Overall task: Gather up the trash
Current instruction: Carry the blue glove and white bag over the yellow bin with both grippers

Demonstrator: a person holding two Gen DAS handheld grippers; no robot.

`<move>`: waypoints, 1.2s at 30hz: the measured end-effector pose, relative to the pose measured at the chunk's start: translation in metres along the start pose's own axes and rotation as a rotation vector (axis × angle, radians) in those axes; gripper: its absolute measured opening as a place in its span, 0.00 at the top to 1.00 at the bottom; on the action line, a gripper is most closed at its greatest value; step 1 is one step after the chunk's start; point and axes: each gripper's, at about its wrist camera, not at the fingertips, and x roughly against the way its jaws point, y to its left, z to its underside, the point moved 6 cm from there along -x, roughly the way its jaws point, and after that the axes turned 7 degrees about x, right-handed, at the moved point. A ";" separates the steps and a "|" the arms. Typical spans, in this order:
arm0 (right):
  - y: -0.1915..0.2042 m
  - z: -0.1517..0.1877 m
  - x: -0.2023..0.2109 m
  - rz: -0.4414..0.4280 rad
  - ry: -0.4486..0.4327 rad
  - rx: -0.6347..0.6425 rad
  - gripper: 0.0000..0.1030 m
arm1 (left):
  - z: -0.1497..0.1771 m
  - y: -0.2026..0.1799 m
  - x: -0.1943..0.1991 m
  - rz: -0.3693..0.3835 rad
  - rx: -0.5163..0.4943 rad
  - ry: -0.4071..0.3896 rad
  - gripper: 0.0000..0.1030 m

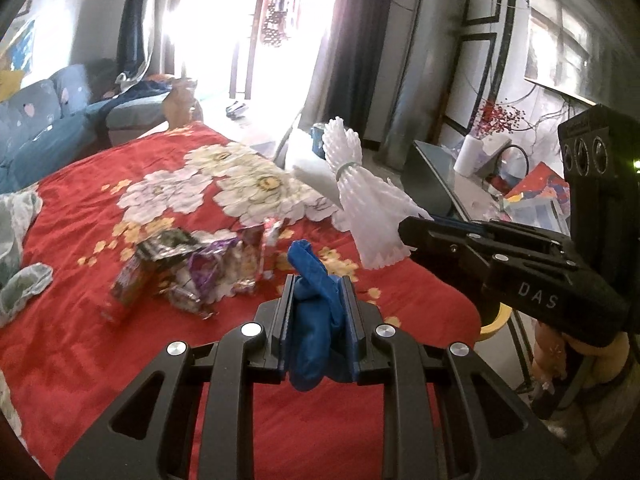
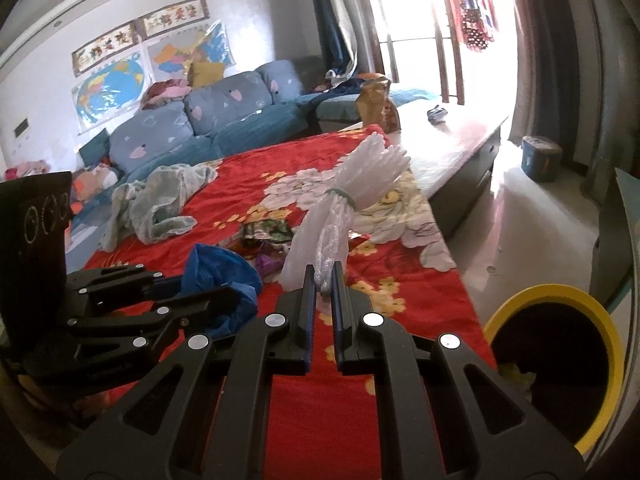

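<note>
My left gripper point(image 1: 318, 280) is shut on a crumpled blue plastic bag point(image 1: 316, 320) and holds it above the red floral cloth point(image 1: 100, 340). My right gripper point(image 2: 322, 274) is shut on a white foam net bundle point(image 2: 352, 196) tied with a green band, lifted off the cloth. In the left wrist view the bundle point(image 1: 356, 184) sticks up from the right gripper point(image 1: 412, 230). In the right wrist view the blue bag point(image 2: 220, 272) hangs in the left gripper point(image 2: 224, 292). Several snack wrappers point(image 1: 188, 272) lie on the cloth ahead; they also show in the right wrist view point(image 2: 268, 236).
A yellow-rimmed trash bin point(image 2: 560, 364) stands on the floor at the table's right. A grey-green cloth point(image 2: 156, 200) lies on the table's left. A blue sofa point(image 2: 224, 112) is behind. A glass side table point(image 1: 440, 176) with clutter is on the right.
</note>
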 end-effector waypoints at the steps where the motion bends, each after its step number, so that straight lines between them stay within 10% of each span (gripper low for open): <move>1: -0.003 0.000 0.002 0.006 -0.003 -0.003 0.96 | -0.001 -0.003 -0.001 0.004 -0.005 0.000 0.80; 36: -0.104 0.029 0.047 0.198 -0.031 -0.169 0.96 | -0.010 -0.090 -0.041 0.117 -0.111 0.021 0.80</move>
